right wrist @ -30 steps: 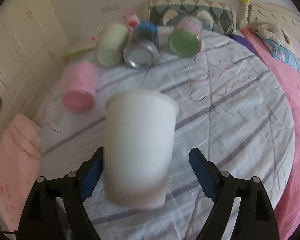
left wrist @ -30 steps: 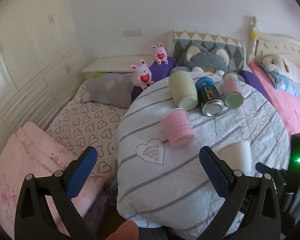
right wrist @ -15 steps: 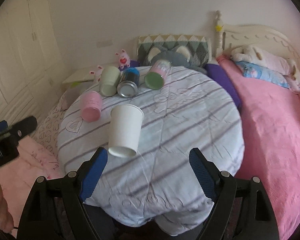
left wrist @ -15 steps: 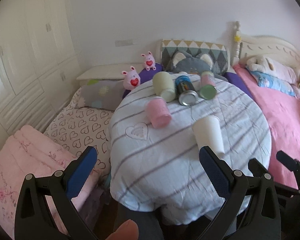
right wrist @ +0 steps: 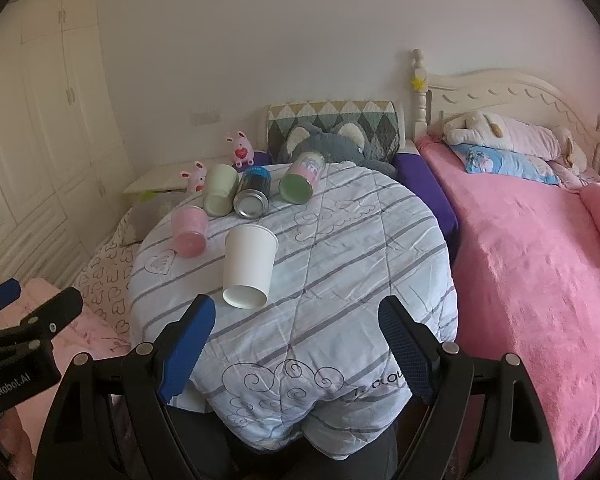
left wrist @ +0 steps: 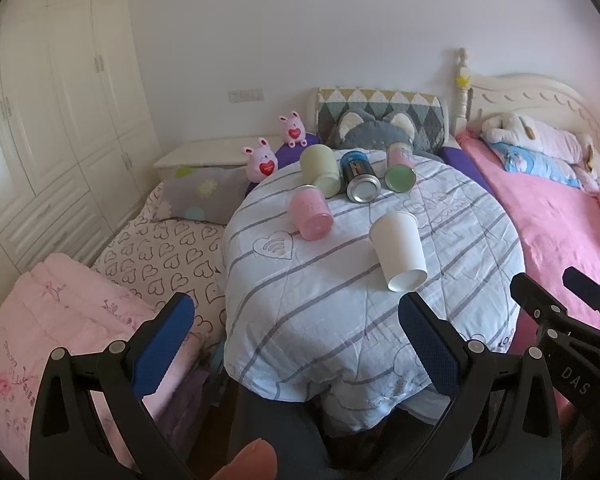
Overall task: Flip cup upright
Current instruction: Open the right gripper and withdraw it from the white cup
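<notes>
Room: bedroom, with a round table under a white quilt with grey stripes (left wrist: 340,312) standing between a heart-print bed (left wrist: 160,256) and a pink-blanketed bed (right wrist: 540,280).
Cup: white paper cup (right wrist: 249,265) lying on its side on the quilt, near the table's front-left part, closed base toward the grippers, wide mouth facing away toward the far cans.
Neighbours: pink can (right wrist: 189,231) just left of the cup, apart from it; pale green can (right wrist: 219,195), blue can with a silver end (right wrist: 253,197) and pink can with a green end (right wrist: 301,182) lying in a row behind.
Change: both cameras sit farther back than half a second ago, more of the table's hanging edge showing; the cup lies where it did.
Left gripper (left wrist: 294,326): blue-padded fingers spread wide, holding nothing, short of the table edge.
Right gripper (right wrist: 296,324): fingers spread wide, nothing between them, the cup just beyond the left pad.
Hard to see: can labels unreadable; the table's base hidden by the quilt.
Count: one cup, four cans, two pink plush rabbits (left wrist: 262,159).
</notes>
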The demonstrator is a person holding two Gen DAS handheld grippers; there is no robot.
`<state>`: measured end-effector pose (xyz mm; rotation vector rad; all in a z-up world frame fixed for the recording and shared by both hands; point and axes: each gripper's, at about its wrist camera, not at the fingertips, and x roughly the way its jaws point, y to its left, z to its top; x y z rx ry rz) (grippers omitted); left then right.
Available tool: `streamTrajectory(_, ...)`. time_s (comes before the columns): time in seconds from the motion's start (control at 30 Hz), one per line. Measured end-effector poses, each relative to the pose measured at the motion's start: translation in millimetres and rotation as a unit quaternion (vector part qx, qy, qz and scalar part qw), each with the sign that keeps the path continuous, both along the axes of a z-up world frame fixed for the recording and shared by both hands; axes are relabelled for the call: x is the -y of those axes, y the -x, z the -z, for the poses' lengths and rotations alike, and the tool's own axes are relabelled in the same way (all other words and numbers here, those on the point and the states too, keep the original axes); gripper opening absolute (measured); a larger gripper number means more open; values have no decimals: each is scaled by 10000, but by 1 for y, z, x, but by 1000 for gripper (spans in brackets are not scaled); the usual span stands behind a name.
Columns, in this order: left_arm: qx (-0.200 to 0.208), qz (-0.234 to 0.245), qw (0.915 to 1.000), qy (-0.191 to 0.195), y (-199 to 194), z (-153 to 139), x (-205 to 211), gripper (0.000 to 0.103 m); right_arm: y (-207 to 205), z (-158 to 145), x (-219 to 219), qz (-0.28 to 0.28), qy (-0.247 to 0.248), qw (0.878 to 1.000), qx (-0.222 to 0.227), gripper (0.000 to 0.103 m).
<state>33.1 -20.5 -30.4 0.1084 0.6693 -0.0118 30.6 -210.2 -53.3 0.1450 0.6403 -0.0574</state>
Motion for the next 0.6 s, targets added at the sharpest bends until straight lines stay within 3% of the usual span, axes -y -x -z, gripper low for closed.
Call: streamTrajectory(0.6,-33,50,10000,-6,4,-1,8,103,3,1,4,35,-29,10000,-14,85)
